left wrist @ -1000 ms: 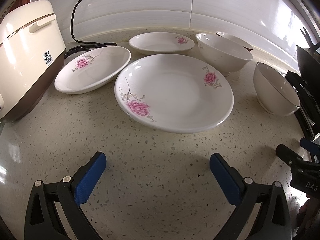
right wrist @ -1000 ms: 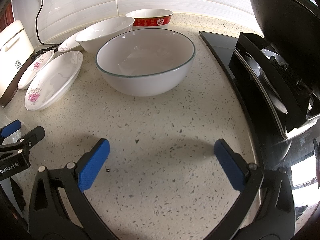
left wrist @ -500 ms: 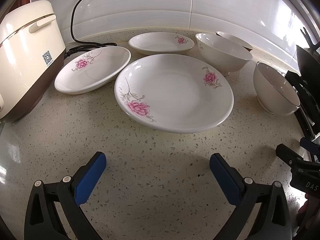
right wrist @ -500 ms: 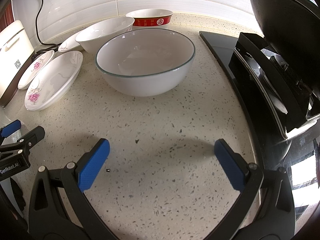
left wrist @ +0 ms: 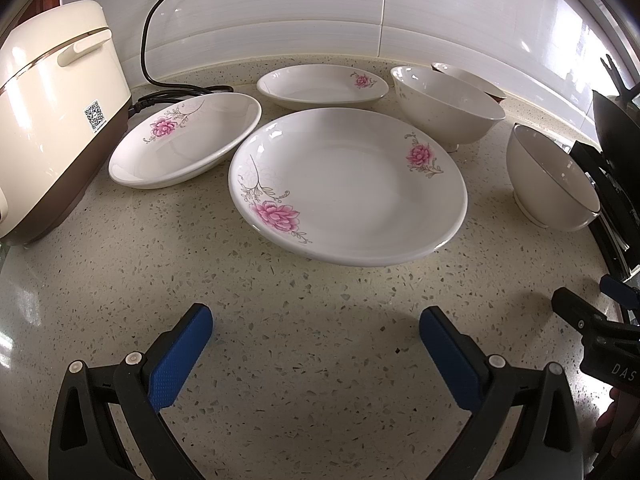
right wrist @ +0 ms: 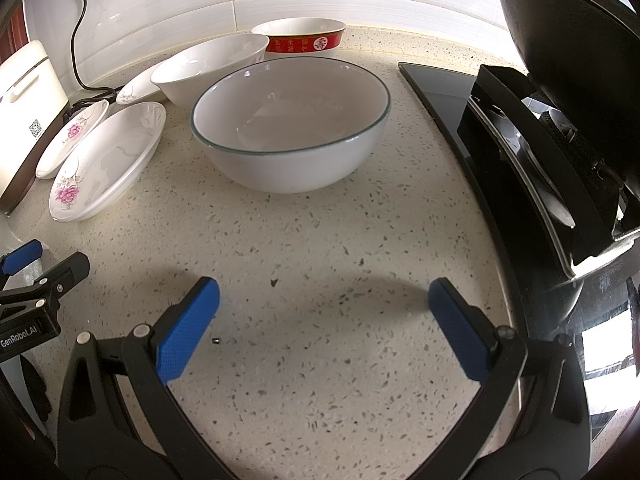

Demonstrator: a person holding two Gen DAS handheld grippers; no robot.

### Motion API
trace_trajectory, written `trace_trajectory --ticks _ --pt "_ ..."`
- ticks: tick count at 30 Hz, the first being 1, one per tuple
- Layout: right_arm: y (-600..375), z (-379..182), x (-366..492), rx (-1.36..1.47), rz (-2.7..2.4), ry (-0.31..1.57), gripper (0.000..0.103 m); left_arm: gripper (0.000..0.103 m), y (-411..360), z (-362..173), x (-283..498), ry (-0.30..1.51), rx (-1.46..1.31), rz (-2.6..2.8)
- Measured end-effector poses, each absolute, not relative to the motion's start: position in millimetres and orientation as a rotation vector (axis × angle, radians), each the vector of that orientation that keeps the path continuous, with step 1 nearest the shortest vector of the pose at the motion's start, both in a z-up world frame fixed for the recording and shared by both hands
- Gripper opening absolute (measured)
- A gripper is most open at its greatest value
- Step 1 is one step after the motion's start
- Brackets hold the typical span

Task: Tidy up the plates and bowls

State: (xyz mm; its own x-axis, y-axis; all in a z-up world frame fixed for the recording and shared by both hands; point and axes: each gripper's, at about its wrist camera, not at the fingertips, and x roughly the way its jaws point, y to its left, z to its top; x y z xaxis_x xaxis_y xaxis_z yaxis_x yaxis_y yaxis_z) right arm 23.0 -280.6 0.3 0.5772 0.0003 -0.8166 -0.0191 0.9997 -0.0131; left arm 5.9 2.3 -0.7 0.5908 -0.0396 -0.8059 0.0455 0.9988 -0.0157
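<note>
The left tongs [left wrist: 316,330] hover spread wide over the speckled surface [left wrist: 304,392], pinching nothing; straight ahead of them, apart from the blue tips, lies the large flowered plate [left wrist: 348,184]; behind and to its left a second flowered plate [left wrist: 188,144] sits near the cream rice cooker [left wrist: 52,120], and a third flowered plate [left wrist: 322,86] lies farther back toward the tiled wall; right of that stands a white footed bowl [left wrist: 448,106], with another bowl's rim showing just behind it; a green-rimmed bowl [left wrist: 554,184] stands at the far right beside the black stove.

The right tongs [right wrist: 324,304] are likewise spread and hold nothing; the green-rimmed bowl [right wrist: 290,128] stands directly ahead of them, centred between the two tips but well clear of both; behind it are the white footed bowl [right wrist: 212,66] and a red-banded bowl [right wrist: 300,38]; the flowered plates lie off to the left, and the stove [right wrist: 520,160] with its dark wok borders the right.
</note>
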Motion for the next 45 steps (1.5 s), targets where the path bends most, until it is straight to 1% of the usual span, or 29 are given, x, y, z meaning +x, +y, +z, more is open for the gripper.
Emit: trace_trajectory --ticks 15,22,25,28,30,31,33,34,35,36,37,39,40,41,43,45 --pt "-280.6 0.3 23.0 -0.021 0.011 0.955 0.103 0.103 2.3 -0.6 6.0 0.939 0.007 -0.051" --pt "-282.9 1.2 27.7 -0.020 0.021 0.977 0.103 0.103 12.3 2.3 2.6 0.994 0.044 -0.155" --pt "-281.5 0.6 35.9 -0.011 0.042 0.994 0.103 0.103 37.4 10.5 -0.1 0.997 -0.107 -0.225" --pt "-280.9 4.9 35.4 0.094 0.100 0.984 0.103 0.103 68.3 15.1 10.7 1.020 -0.313 -0.245" --pt "-275.0 8.6 39.7 0.170 0.154 0.990 0.099 0.101 84.8 16.1 21.2 1.037 -0.423 -0.242" --pt "-270.3 11.1 41.6 0.198 0.189 0.987 0.096 0.099 92.5 16.4 26.3 1.043 -0.473 -0.229" --pt "-257.8 15.0 48.8 0.230 0.254 0.979 0.092 0.093 103.6 16.6 35.1 1.048 -0.550 -0.206" --pt "-250.4 15.6 54.7 0.250 0.296 0.982 0.087 0.091 105.9 15.8 38.3 1.049 -0.573 -0.193" --pt "-246.8 15.8 57.5 0.264 0.319 0.987 0.079 0.090 108.3 15.6 41.8 1.049 -0.592 -0.179" --pt "-241.9 15.4 62.6 0.287 0.349 0.995 0.076 0.090 109.8 15.8 45.4 1.050 -0.608 -0.161" --pt "-236.4 14.8 69.9 0.313 0.377 1.005 0.074 0.090 110.6 15.6 49.1 1.050 -0.619 -0.149" --pt "-229.8 14.6 81.2 0.324 0.401 1.020 0.073 0.087 110.8 14.9 56.9 1.044 -0.636 -0.127" --pt "-225.4 15.4 86.4 0.324 0.417 1.023 0.070 0.086 109.5 14.2 61.0 1.041 -0.638 -0.117" --pt "-221.8 16.3 92.9 0.323 0.436 1.025 0.067 0.083 108.1 14.8 66.2 1.038 -0.637 -0.111" --pt "-216.0 17.0 106.0 0.330 0.446 1.027 0.065 0.076 103.2 14.4 74.2 1.035 -0.634 -0.100" --pt "-212.4 12.6 113.4 0.350 0.443 1.035 0.062 0.065 100.7 12.7 79.1 1.035 -0.645 -0.098"
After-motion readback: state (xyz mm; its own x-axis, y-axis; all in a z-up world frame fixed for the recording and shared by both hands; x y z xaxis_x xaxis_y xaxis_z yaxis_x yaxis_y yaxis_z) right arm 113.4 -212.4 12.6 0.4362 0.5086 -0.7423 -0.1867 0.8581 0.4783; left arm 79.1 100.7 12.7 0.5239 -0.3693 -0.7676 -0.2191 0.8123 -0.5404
